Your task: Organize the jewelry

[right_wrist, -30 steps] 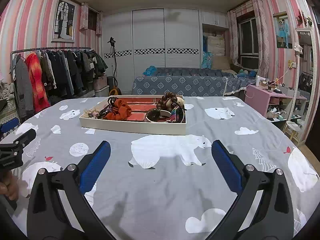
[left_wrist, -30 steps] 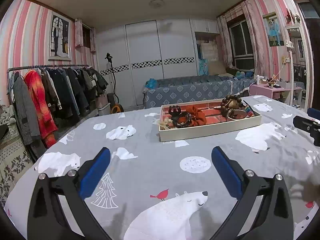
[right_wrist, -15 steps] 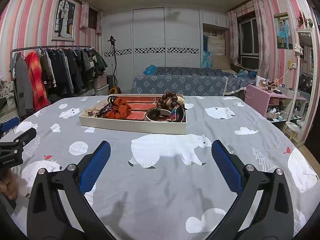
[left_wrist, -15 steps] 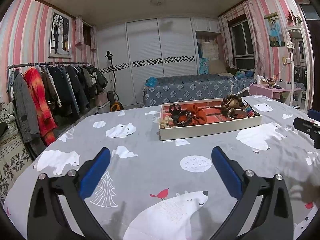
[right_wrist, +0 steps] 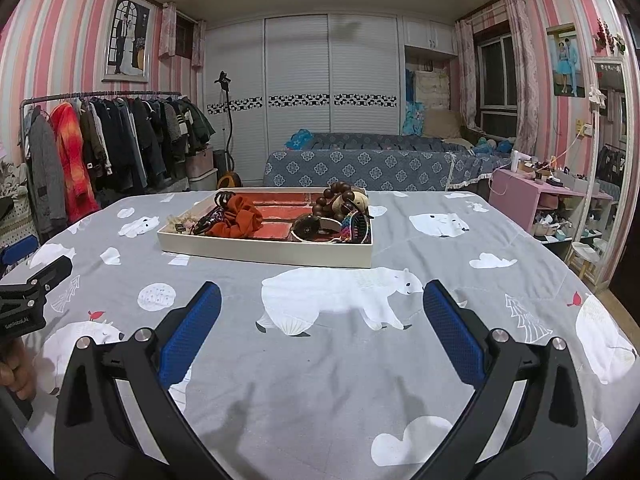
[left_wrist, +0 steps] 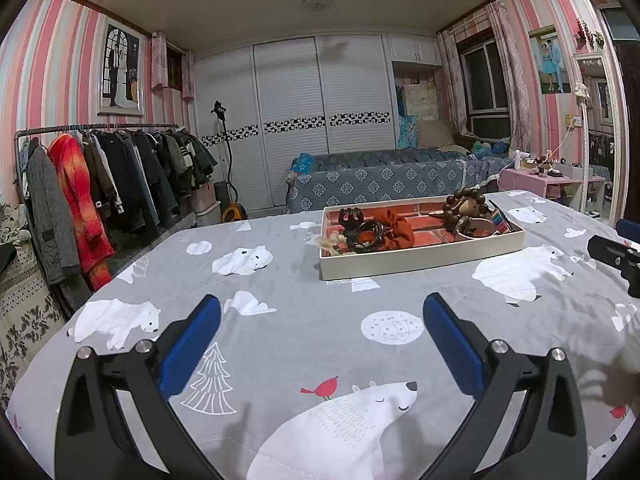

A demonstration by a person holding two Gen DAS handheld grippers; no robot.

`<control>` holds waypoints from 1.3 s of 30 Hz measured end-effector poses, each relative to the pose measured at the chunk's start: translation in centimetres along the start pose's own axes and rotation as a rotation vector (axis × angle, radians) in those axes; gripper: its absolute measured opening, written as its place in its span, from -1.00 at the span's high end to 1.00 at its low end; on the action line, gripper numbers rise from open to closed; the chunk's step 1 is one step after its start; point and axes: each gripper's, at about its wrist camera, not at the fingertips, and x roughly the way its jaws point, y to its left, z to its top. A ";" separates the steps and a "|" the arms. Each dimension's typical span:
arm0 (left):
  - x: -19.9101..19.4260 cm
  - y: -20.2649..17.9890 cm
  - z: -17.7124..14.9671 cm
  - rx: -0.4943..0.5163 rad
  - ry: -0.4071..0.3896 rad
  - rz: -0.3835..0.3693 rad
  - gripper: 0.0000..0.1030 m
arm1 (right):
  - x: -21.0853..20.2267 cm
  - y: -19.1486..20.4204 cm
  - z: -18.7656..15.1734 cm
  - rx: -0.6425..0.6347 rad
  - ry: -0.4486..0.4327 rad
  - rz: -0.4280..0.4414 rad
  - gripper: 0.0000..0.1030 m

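Left gripper [left_wrist: 320, 320]: fingers spread wide, holding nothing, above the polar-bear cloth on the counter [left_wrist: 280, 312]. Jewelry tray [left_wrist: 424, 258] sits far centre-right, holding a black hair claw [left_wrist: 350, 216], rust scrunchie [left_wrist: 394, 232] and wooden bead bracelet [left_wrist: 466, 204]. Right gripper [right_wrist: 320, 316]: fingers equally wide, empty.

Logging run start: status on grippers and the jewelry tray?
Left gripper open, empty. Right gripper open, empty. Tray ahead on bedspread, jewelry inside, untouched. Path clear.
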 end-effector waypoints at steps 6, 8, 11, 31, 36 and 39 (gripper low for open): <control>0.0 0.0 0.0 0.000 0.000 0.000 -0.92 | 0.0 0.0 0.0 0.000 0.002 0.000 -0.91; 0.0 0.0 0.0 -0.001 0.001 0.000 -0.91 | 0.0 0.0 0.0 0.000 0.000 0.000 -0.91; 0.0 0.0 0.0 0.000 0.000 0.000 -0.91 | 0.0 0.0 0.0 0.000 -0.001 -0.001 -0.91; 0.1 0.0 -0.1 0.001 0.008 0.000 -0.91 | 0.2 0.1 -0.2 -0.006 0.008 0.001 -0.91; 0.1 0.1 -0.2 0.002 0.010 -0.001 -0.91 | 0.2 0.2 -0.3 -0.008 0.009 0.000 -0.91; 0.1 0.1 -0.1 0.002 0.010 -0.001 -0.91 | 0.2 0.2 -0.2 -0.011 0.009 0.001 -0.91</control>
